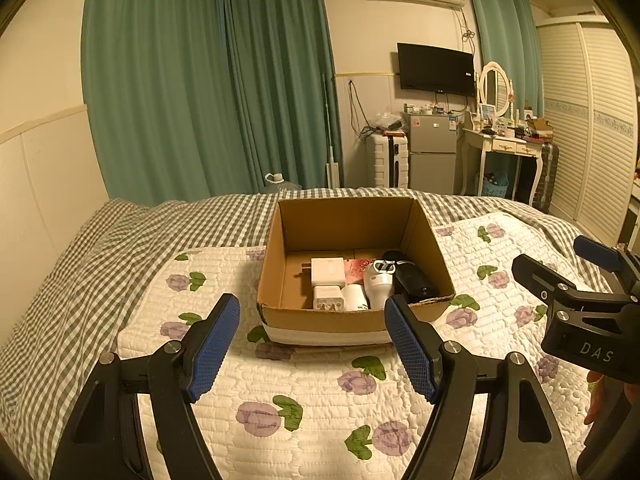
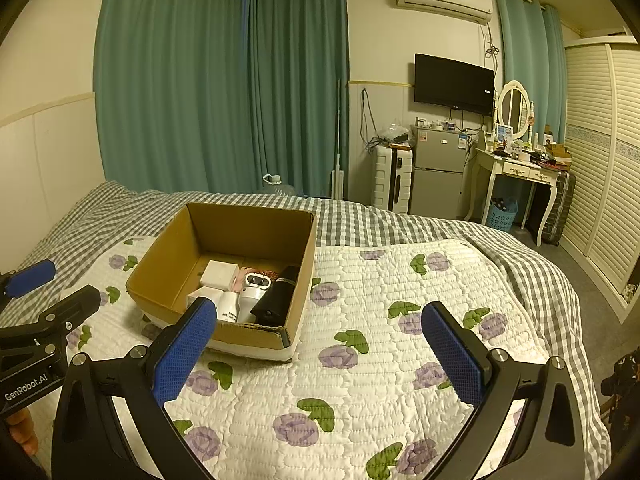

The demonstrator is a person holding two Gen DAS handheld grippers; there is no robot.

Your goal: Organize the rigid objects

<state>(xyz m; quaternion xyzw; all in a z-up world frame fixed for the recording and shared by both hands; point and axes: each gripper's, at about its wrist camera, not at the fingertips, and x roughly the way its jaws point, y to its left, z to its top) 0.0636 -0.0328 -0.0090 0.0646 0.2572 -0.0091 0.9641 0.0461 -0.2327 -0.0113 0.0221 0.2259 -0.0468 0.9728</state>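
An open cardboard box (image 1: 320, 224) (image 2: 168, 256) rests on a floral quilt. Inside lie white chargers (image 1: 328, 273) (image 2: 218, 274), a white cylinder (image 1: 355, 297) (image 2: 227, 305), a white device with a dark lens (image 1: 379, 278) (image 2: 254, 290), a black case (image 1: 412, 280) (image 2: 278, 298) and a pink card (image 1: 358, 268). My left gripper (image 1: 312, 312) hovers open just before the box's near wall, nothing between its blue pads. My right gripper (image 2: 318, 322) stands open over the quilt, right of the box, empty. Each gripper shows at the other view's edge (image 1: 560, 276) (image 2: 44, 292).
The quilt (image 1: 320, 392) (image 2: 380, 360) lies on a grey checked bedspread (image 1: 100, 248). Beyond the bed stand green curtains (image 1: 208, 80), a white suitcase (image 1: 387, 160), a small fridge (image 1: 433, 152), a dressing table (image 1: 504, 144) and a slatted wardrobe (image 2: 600, 160). A person's fingers (image 2: 22, 430) hold the left gripper.
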